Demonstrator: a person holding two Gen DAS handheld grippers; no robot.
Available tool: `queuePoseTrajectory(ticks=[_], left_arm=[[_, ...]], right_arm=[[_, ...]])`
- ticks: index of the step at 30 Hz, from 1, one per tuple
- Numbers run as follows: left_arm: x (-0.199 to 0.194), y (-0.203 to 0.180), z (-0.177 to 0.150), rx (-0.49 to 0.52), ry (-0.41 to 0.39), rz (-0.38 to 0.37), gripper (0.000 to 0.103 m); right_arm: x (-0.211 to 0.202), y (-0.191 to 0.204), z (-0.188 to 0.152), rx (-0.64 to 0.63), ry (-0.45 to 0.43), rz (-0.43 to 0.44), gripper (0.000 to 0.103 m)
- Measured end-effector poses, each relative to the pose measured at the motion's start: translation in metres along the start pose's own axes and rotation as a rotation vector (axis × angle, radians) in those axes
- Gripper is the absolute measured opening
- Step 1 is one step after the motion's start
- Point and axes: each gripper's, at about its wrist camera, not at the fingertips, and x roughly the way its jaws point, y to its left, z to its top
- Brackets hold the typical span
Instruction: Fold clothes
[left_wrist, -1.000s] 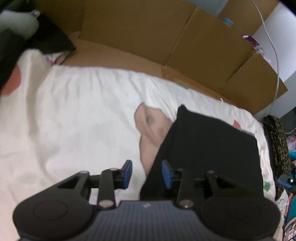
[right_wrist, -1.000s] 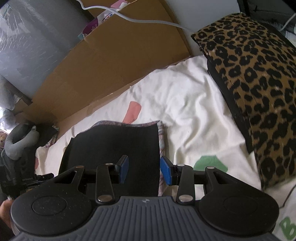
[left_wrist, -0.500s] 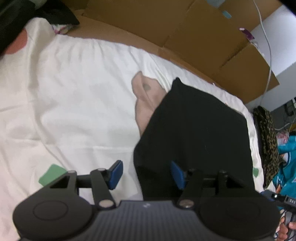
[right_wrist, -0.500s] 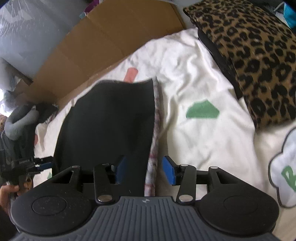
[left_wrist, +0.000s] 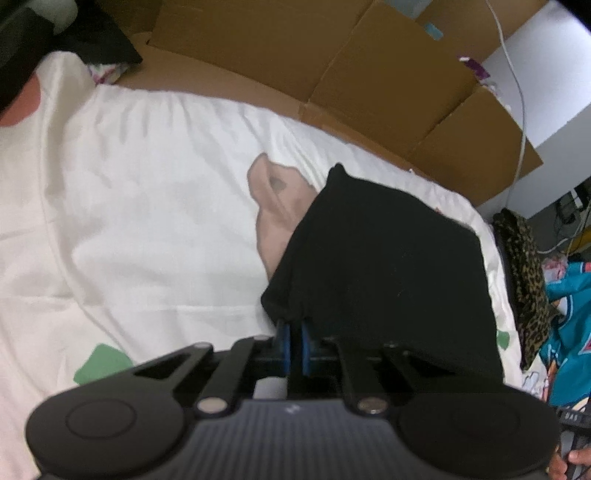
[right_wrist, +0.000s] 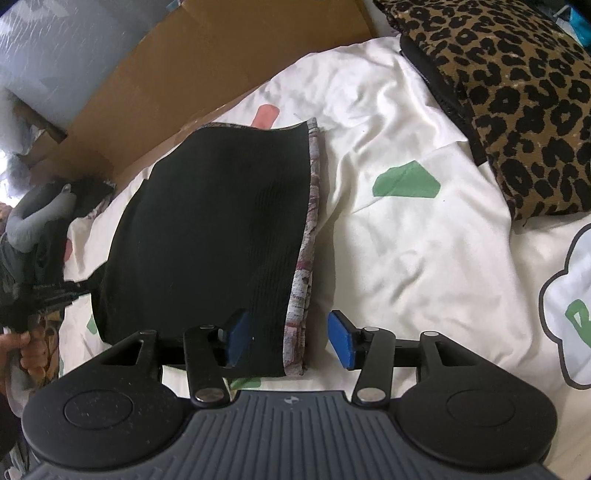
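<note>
A black folded garment (left_wrist: 388, 258) with a patterned lining edge (right_wrist: 308, 236) lies on the white printed sheet (left_wrist: 129, 203). My left gripper (left_wrist: 293, 332) is shut on the garment's near left corner, and the cloth bunches over the blue pads. In the right wrist view the garment (right_wrist: 221, 221) stretches away from my right gripper (right_wrist: 288, 325). That gripper's jaws are opening and straddle the garment's near right edge. Its left pad is over the black cloth, its right pad hangs above the bare sheet, and neither presses on the cloth. My left gripper (right_wrist: 51, 291) also shows at the garment's far left corner.
A leopard-print cushion (right_wrist: 517, 92) lies right of the garment. Flattened cardboard (left_wrist: 332, 55) lines the far side of the bed. A teal garment (left_wrist: 569, 314) sits off the right edge. A grey and dark pile (right_wrist: 37, 214) lies at the left. A white cable (left_wrist: 517, 92) hangs at the back.
My left gripper went from open beside the garment's corner to shut on it. My right gripper came nearer along the garment's right edge, its jaws a little wider.
</note>
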Motion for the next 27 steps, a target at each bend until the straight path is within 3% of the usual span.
queuePoseTrajectory(ticks=[18,19,22,27], left_arm=[[-0.005,0.010,0.003,-0.024,-0.002,-0.012,0.006],[-0.006,0.012,0.004,-0.029,-0.004,-0.011,0.006],[-0.009,0.016,0.005,-0.038,-0.012,-0.008,0.006],[-0.013,0.024,0.007,-0.064,-0.014,0.009,0.006]], right_arm=[[0.012,0.009,-0.011,-0.038,0.041,0.058,0.055],[0.014,0.010,-0.012,-0.045,0.043,0.059,0.054],[0.020,0.008,-0.011,-0.042,0.056,0.043,0.033],[0.019,0.005,-0.009,-0.051,0.050,0.024,0.032]])
